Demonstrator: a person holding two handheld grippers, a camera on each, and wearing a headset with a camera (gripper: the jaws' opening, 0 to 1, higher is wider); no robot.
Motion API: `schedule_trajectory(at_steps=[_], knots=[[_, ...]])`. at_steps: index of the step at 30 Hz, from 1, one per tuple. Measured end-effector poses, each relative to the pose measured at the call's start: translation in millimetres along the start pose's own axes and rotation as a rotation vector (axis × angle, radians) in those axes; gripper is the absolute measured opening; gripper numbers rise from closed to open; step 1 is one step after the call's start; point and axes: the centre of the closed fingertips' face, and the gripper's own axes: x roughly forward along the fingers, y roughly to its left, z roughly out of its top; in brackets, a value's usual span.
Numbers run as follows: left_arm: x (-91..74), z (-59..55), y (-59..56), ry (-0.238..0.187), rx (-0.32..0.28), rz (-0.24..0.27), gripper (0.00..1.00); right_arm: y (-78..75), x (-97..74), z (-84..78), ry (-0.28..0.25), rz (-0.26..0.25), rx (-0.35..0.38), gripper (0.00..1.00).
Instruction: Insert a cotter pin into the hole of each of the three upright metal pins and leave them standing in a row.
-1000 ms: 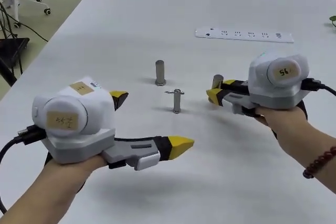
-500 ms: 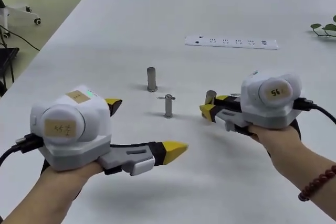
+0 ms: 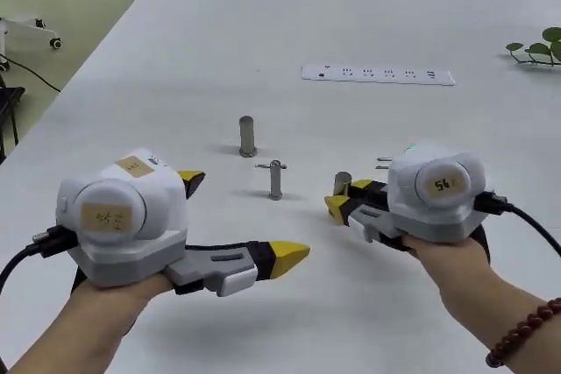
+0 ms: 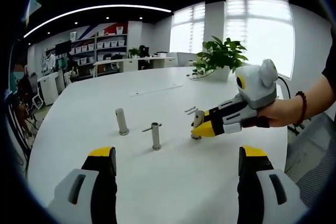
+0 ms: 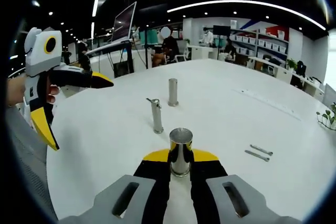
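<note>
I reckoned I was about a third of the way in. The middle pin (image 3: pixel 276 181) already had a cotter pin (image 3: pixel 266 165) poking sideways out of its top, so I'll place everything else against that one. The far pin (image 3: pixel 246 136) stood bare beyond it and a bit to the left, hole empty as far as I could tell. The third pin (image 3: pixel 343 184) stood to the right of the middle pin and a touch closer to me. My right gripper (image 3: pixel 337 201) had its jaws pinched narrow on the lower part of it, one yellow tip on each side, with the pin upright on the table (image 3: pixel 175 59). My left gripper (image 3: pixel 247 215) hung on the near side of the middle pin, off to the left and well clear of it, jaws spread wide and holding nothing. The two spare cotter pins (image 5: pixel 261 149) lay flat on the table to the right of the middle pin, just past the third pin. My read was that the step in hand was steadying the third pin for its turn. The next move would call for the left gripper to cross past the middle pin without clipping it and pinch one spare off the table. That looked fiddly since they lay flat. Then it would need lining up with the hole, which I couldn't make out.
</note>
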Motion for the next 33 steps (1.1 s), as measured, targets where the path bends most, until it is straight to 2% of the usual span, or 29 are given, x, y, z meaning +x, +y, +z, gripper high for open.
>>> schedule_trajectory(at_steps=[12, 13, 16, 21, 26, 28, 31, 33], knots=[[-0.9, 1.4, -4.3, -0.011, 0.003, -0.017, 0.95, 0.2, -2.1, -15.5, 0.023, -0.056, 0.018, 0.08], [-1.0, 1.3, -4.5, -0.011, 0.004, -0.017, 0.95, 0.6, -2.2, -13.0, -0.004, -0.057, 0.033, 0.08], [-1.7, 1.1, -5.2, -0.010, 0.003, -0.018, 0.95, 1.3, -5.5, -16.3, 0.005, -0.064, 0.034, 0.08], [-1.4, -0.2, -5.9, -0.004, 0.004, -0.020, 0.95, 1.9, -6.2, -16.0, -0.004, -0.057, 0.037, 0.08], [-1.5, 4.0, -6.5, -0.028, -0.007, -0.023, 0.95, 3.6, -6.6, -15.9, -0.002, -0.045, 0.026, 0.09], [-1.5, 3.5, -6.6, -0.025, -0.004, -0.023, 0.95, 3.4, -6.6, -14.9, -0.003, -0.047, 0.001, 0.09], [-1.4, 1.7, -6.7, -0.016, -0.001, -0.023, 0.95, 4.2, -6.2, -10.5, -0.024, -0.036, 0.035, 0.17], [-1.1, 2.2, -6.9, -0.018, -0.002, -0.023, 0.95, 5.1, -6.6, -11.2, -0.018, -0.028, 0.036, 0.19]])
